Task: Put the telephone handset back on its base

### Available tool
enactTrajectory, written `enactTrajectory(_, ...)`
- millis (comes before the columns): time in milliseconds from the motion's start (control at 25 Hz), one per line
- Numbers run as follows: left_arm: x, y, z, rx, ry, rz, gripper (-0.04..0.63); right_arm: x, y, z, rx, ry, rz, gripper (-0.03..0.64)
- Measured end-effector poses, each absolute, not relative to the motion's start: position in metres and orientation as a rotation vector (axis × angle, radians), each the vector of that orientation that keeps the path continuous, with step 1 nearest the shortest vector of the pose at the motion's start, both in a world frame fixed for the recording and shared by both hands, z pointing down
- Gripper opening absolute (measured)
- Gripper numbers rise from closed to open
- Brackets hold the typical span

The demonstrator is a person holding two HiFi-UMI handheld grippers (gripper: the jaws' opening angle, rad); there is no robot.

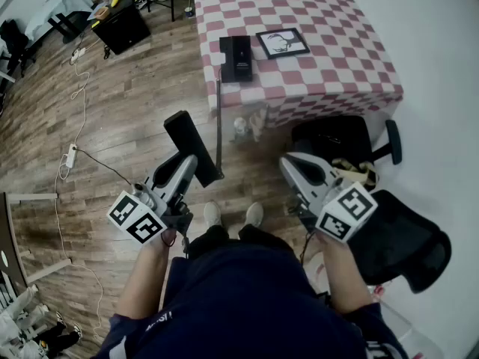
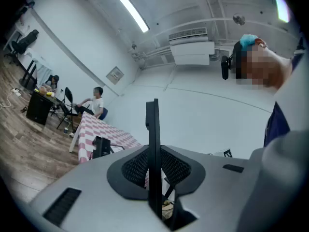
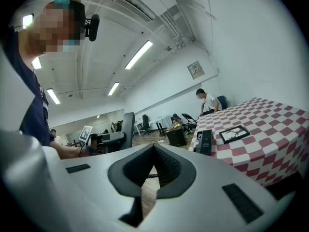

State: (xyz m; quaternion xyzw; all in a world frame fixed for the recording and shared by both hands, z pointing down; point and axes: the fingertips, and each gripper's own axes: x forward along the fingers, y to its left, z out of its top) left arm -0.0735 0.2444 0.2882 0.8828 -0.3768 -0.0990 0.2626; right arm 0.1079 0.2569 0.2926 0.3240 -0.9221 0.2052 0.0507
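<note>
Closest to the camera, the left gripper (image 1: pixel 185 169) is clamped on the black handset (image 1: pixel 188 136) above the floor (image 1: pixel 135 88); the right gripper (image 1: pixel 290 164) at 3 o'clock has jaws together on nothing. The base (image 1: pixel 236 58) stands on the bench (image 1: pixel 329 43) at 12 o'clock, apparently joined to the handset by a cord (image 1: pixel 218 118), so carrying and placing are both left.

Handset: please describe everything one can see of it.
The handset is a long, flat, black bar, apparently plastic. The left gripper clamps it near one end; it sticks out tilted above the wooden floor, away from the base on the checked table. A thin dark cord leads from it towards the table.
</note>
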Motion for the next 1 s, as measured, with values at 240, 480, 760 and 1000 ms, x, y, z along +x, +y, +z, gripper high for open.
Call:
enactTrajectory(240,-0.065,0.249,0.288,2.387,-1.041,-0.265,0.094,0.113,0.260,0.297,0.951,-2.811,0.673,0.014)
enactTrajectory(480,-0.051,0.260,0.289,2.377,-1.082,-0.264,0.094,0.133,0.270,0.303,0.929,-2.807,0.693,0.014)
enactTrajectory(760,-0.033,0.270,0.285,2.388,-1.105,-0.250,0.094,0.153,0.281,0.317,0.887,-2.793,0.774,0.014)
enactTrajectory(1000,-0.022,0.263,0.285,2.391,-1.095,-0.244,0.094,0.160,0.285,0.323,0.860,-2.789,0.834,0.014)
